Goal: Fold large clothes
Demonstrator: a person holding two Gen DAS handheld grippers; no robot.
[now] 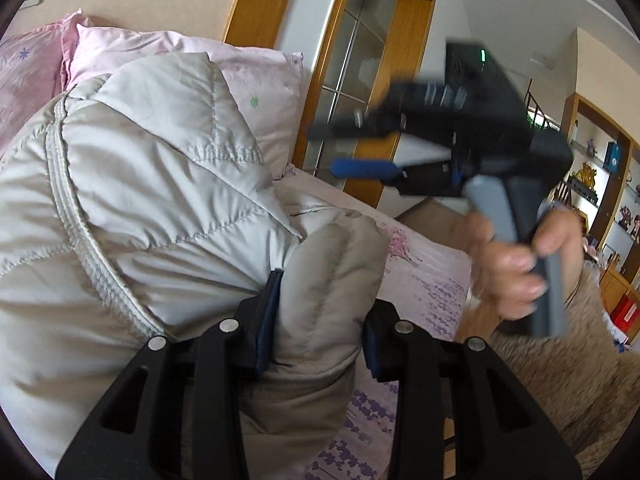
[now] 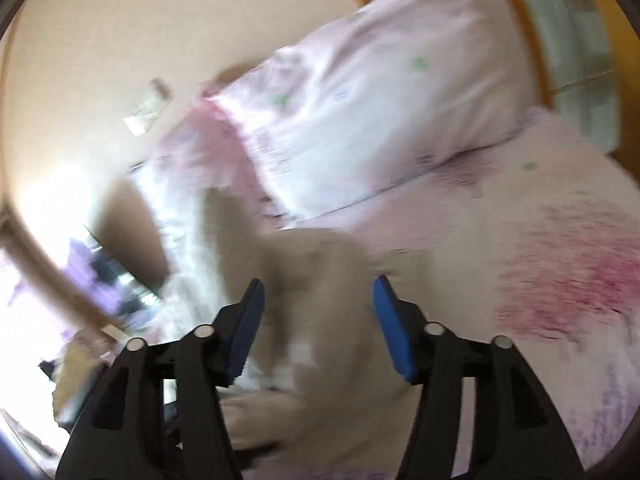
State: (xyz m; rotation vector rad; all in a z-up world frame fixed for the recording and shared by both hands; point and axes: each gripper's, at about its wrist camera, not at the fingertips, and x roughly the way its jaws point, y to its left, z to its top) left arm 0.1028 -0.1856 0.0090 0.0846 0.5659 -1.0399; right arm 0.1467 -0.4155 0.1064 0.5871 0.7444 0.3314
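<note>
Pinching quilted jacket (image 1: 160, 184) w/ left tool (image 1: 320, 328), right tool (image 2: 320, 328) open

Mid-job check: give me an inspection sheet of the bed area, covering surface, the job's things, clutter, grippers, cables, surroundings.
Surface: bed sheet, pink with floral print.
Job's things: pale quilted jacket, bunched up on the bed, not yet flat.
Clutter: two pink pillows at the head of the bed.
Grippers: left gripper shut on a thick fold of the jacket; right gripper open, blurred, with cloth beyond its fingers but not pinched; a hand holds its handle.
Cables: nothing seen.
Surroundings: wooden-framed glass door; shelves with ornaments at far right.
</note>
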